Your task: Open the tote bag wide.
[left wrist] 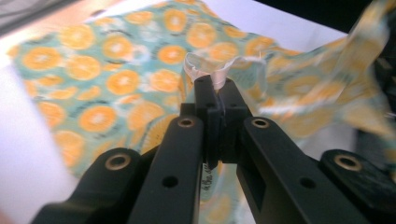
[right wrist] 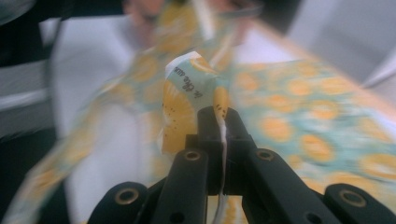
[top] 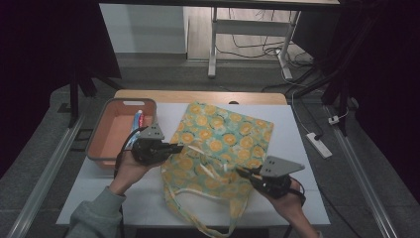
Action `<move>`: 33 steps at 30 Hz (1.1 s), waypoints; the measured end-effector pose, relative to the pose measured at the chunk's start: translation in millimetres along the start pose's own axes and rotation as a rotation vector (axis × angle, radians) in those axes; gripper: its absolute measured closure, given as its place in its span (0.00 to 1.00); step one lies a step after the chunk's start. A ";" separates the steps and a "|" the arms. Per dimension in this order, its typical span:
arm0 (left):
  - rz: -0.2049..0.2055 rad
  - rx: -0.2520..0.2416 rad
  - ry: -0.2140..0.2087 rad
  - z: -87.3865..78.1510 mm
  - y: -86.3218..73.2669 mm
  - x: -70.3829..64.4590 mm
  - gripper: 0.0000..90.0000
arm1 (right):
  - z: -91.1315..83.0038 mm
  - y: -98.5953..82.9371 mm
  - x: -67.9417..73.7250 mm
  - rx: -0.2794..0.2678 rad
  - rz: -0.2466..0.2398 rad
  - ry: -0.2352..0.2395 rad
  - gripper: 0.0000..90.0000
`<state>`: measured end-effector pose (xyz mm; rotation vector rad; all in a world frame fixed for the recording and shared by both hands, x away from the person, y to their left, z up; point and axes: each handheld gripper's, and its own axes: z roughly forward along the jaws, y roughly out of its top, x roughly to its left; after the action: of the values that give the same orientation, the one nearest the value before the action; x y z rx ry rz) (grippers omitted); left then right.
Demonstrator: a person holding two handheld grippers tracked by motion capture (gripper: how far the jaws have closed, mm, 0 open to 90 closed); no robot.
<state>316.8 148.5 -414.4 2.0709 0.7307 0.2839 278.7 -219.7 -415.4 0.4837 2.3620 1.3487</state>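
1. I have the orange-print tote bag [top: 218, 148] lying flat on the white table [top: 297, 144], mouth toward the near edge, handles [top: 198, 218] trailing off the near side. The left gripper [top: 179, 147] is pinched tight on the bag's left rim, where a pale strap end [left wrist: 212, 70] sticks up between the jaws. The right gripper [top: 241, 172] is clamped just as tight on a fold of printed cloth [right wrist: 187, 98] at the near right rim.

2. Risk: each bite is thin. In the left gripper view I mostly hold strap and a sliver of fabric. If I pull the two apart too hard, I judge the cloth slips out and the mouth collapses.

3. Risk: I may have caught both layers on one side. I cannot tell from either gripper view. If so, spreading opens nothing.

4. Risk: the orange basin [top: 99, 144] sits just left of my left hand [top: 130, 171], with a toothpaste tube [top: 137, 124] inside. A wide swing left could knock it.

5. Risk: the loose handles hang past the near edge; lifting could snag them on my forearms or cables.

6. The right gripper view is blurred, so I trust it little.
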 end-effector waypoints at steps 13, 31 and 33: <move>-0.057 0.132 0.144 78.2 5.9 20.5 0.98 | 46.1 -56.1 -94.9 0.178 0.297 -0.171 0.98; -0.053 0.212 0.180 112.6 -2.8 29.4 0.58 | 66.7 -89.9 -97.0 0.354 0.339 -0.146 0.82; -0.056 0.173 0.177 98.9 1.6 25.8 0.44 | 56.1 -83.1 -96.9 0.291 0.346 -0.145 0.67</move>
<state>383.1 95.9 -471.7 2.2036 0.9472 0.3875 381.0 -263.7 -499.3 1.0784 2.4388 1.0564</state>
